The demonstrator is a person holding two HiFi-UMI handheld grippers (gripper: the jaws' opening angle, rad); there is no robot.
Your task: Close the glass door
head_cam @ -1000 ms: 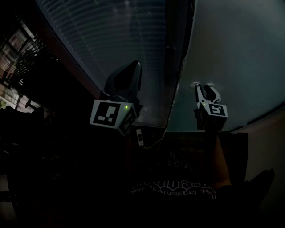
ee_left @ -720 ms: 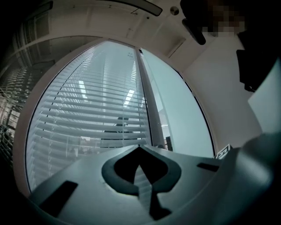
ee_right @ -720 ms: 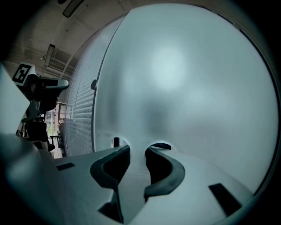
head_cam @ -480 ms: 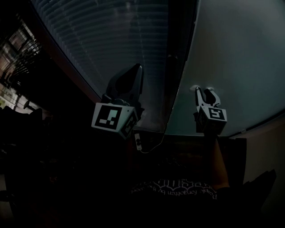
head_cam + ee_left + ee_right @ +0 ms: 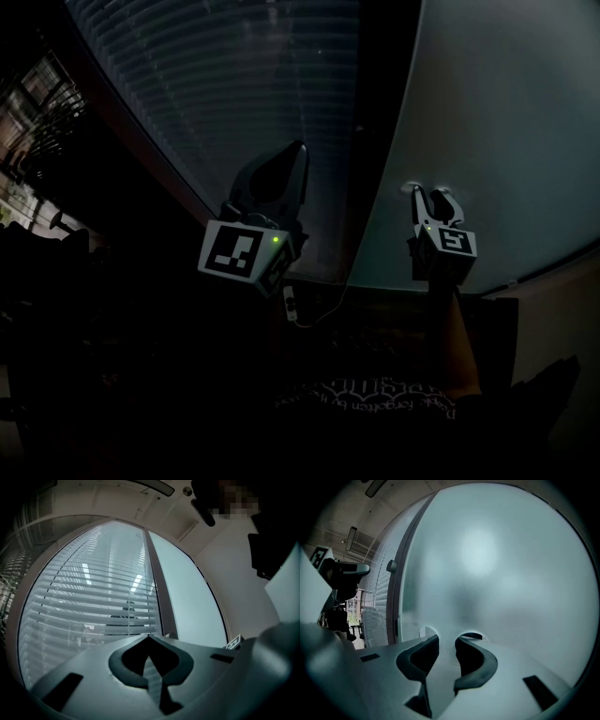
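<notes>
Pushing suits the glass door (image 5: 497, 122): likely heavy, stiff, slick; press flat near its edge. Right gripper (image 5: 433, 194) fingers narrowly apart, empty, at its pane; left gripper (image 5: 298, 155) fingers together.

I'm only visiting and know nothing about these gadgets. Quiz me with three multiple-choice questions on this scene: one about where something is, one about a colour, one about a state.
1. What does the right gripper point at?
A) slatted blinds
B) the frosted glass door
C) a carpet

2. What colour is the small light on the marker cube of the left gripper?
A) red
B) blue
C) green

3. How do the left gripper's jaws stand?
A) shut, tips together
B) wide apart
C) clamped on a handle

Answers:
1 B: frosted glass fills the right gripper view.
2 C: a green dot glows on the cube in the head view.
3 A: the tips meet with nothing between them in the left gripper view.
</notes>
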